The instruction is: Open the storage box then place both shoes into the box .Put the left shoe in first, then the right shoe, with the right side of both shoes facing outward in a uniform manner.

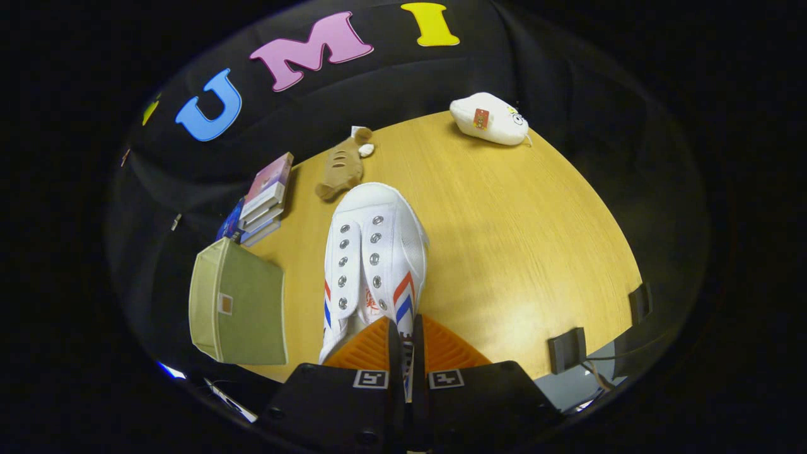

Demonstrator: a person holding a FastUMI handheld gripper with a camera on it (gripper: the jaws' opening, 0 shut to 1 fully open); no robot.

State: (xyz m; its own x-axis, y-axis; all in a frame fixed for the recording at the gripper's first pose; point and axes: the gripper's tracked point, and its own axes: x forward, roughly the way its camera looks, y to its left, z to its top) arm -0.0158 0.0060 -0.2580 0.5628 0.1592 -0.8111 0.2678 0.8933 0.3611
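Wooden desk (504, 239) carries a green fabric storage box (239, 306) left of the jaws (403, 353), which are clamped on a white sneaker's (372, 252) heel edge, toe pointing ahead; carrying step apparently, next needing transfer into the box.

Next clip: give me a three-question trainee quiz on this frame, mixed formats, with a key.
1. True or false: the tool is shut on the white sneaker's heel edge.
2. What lies directly beside the stack of books? A) white plush toy B) brown fish plush C) a mug
3. Fill in: the green fabric storage box sits near the table's ____.

Key: 1 true; 2 B; 3 edge.
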